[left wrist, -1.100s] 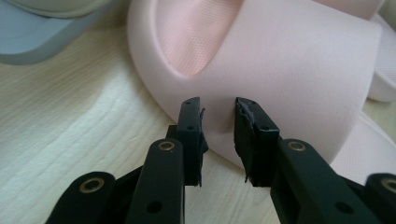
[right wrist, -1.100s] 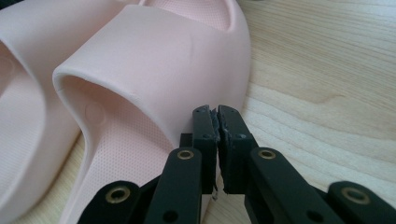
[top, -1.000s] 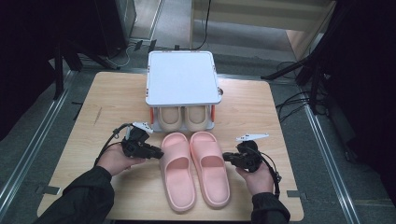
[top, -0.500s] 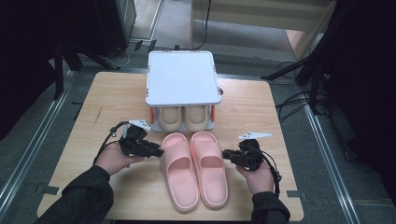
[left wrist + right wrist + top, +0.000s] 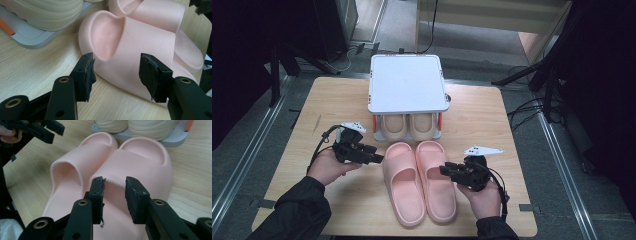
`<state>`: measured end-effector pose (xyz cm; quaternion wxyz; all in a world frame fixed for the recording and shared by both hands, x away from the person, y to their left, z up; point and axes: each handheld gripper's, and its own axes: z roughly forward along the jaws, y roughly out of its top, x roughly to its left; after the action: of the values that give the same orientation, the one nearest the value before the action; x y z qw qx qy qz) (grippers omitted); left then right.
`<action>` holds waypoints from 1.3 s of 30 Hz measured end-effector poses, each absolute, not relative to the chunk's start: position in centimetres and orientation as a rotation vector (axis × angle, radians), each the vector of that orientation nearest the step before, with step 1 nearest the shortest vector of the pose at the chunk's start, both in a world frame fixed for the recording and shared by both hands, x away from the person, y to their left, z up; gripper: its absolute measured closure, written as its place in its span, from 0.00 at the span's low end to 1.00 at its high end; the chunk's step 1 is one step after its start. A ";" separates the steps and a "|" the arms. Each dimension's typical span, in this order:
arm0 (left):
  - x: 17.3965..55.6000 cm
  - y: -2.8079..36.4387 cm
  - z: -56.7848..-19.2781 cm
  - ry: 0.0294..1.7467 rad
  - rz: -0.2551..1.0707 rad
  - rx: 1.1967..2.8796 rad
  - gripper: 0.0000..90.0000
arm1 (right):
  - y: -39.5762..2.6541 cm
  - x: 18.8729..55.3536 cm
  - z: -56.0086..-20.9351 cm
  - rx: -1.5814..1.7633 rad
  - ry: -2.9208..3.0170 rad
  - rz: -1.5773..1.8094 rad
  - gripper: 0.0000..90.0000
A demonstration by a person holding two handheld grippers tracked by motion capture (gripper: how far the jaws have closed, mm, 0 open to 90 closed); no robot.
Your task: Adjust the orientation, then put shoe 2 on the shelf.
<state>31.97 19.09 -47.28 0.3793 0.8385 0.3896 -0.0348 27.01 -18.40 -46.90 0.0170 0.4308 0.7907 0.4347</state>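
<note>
While the left gripper (image 5: 374, 154) sits w/ its black jaws parted, just having been opening, nothing is clamped between them; in the left gripper view its pads frame the outer side of the left pink moulded-foam slide sandal (image 5: 130, 50) w/o pressing on it. Right gripper (image 5: 447, 171) is likewise apart at the jaws, narrower gap, also just having been opening, nothing gripped; in the right gripper view its pads stand over the strap of the right pink moulded-foam slide sandal (image 5: 140, 162).

Both sandals are one pair: soft matte salmon pink, thick one-piece sole, broad arched strap over the front, open rounded toe, fine dotted texture on the footbed, smooth sides. They lie flat, soles down, side by side and touching along their inner edges, toes pointing away from the person, at the near-centre of the light wood-grain table (image 5: 512, 120). Left sandal lies just right of the left gripper's tips, right sandal just left of the right gripper's tips.

Beyond the toes, close by, stands a small white-topped shoe rack w/ orange posts (image 5: 407, 82); on its grey lower shelf sit two cream foam slide sandals (image 5: 407, 126), also side by side.
</note>
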 end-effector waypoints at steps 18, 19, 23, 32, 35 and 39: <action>32.4 20.1 -47.5 1.026 -0.087 2.132 0.50 | -15.3 25.1 -49.1 1.346 2.459 1.328 0.62; 32.4 20.2 -47.5 1.026 -0.086 2.135 0.50 | -15.1 25.2 -49.3 1.347 2.467 1.313 0.61; 32.3 20.3 -47.7 1.030 -0.084 2.141 0.50 | -14.4 25.3 -49.7 1.338 2.459 1.281 0.53; 31.5 20.9 -47.8 1.057 -0.078 2.129 0.49 | -12.5 26.0 -50.9 1.336 2.454 1.234 0.45; 31.1 21.2 -47.9 1.068 -0.073 2.128 0.49 | -12.0 26.3 -51.0 1.334 2.443 1.231 0.41; 30.5 21.7 -47.9 1.090 -0.065 2.118 0.49 | -11.2 26.4 -51.1 1.354 2.407 1.210 0.38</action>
<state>30.54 21.73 -47.94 0.3704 0.8257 0.4248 -0.0252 26.44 -11.22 -51.08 0.0633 0.4481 0.7968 0.4005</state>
